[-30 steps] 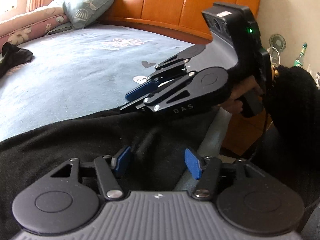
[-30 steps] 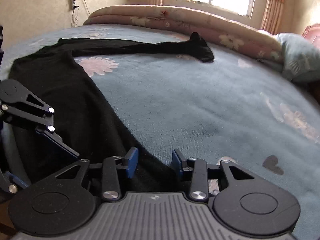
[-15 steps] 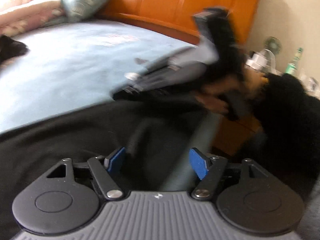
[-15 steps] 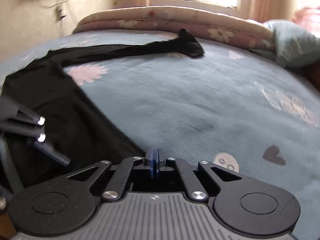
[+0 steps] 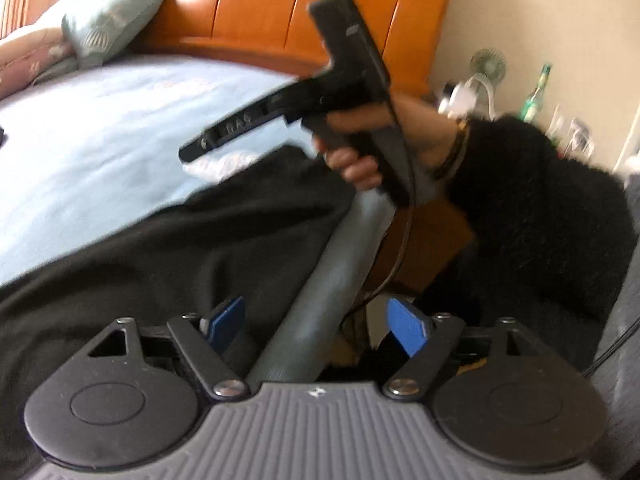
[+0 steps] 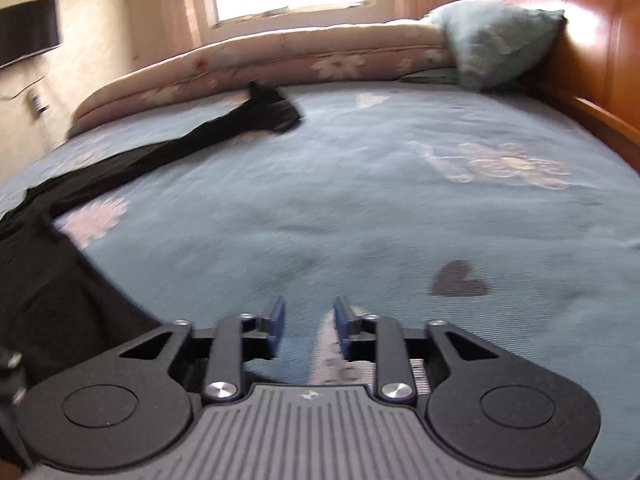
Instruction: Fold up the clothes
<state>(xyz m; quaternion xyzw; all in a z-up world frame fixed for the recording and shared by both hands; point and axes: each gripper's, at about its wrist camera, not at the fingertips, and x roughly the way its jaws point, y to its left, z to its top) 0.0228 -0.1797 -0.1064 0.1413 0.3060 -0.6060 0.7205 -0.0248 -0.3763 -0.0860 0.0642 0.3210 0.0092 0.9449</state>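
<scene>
A black long-sleeved garment (image 6: 44, 280) lies spread on the blue bed sheet (image 6: 380, 208), one sleeve (image 6: 224, 128) reaching toward the far quilt. In the left wrist view its body (image 5: 140, 256) covers the near bed edge. My left gripper (image 5: 316, 326) hovers over that edge, its jaws opening with nothing gripped. My right gripper (image 6: 309, 320) is above bare sheet just right of the garment, its jaws opening and empty. Seen edge-on in the left wrist view, the right gripper (image 5: 188, 154) is held up by a hand (image 5: 356, 152) in a black fuzzy sleeve.
An orange wooden headboard (image 5: 280, 12) and a pale blue pillow (image 6: 492, 40) close the bed's head end. A rolled floral quilt (image 6: 280, 68) lies along the far side under a window. A bedside stand with a small fan (image 5: 488, 64) and green bottle (image 5: 534, 98) stands beyond the bed.
The right gripper shut, then reopened, rolled and lifted off the garment edge, swinging toward the headboard. The left gripper's jaws widened; it hardly moved.
</scene>
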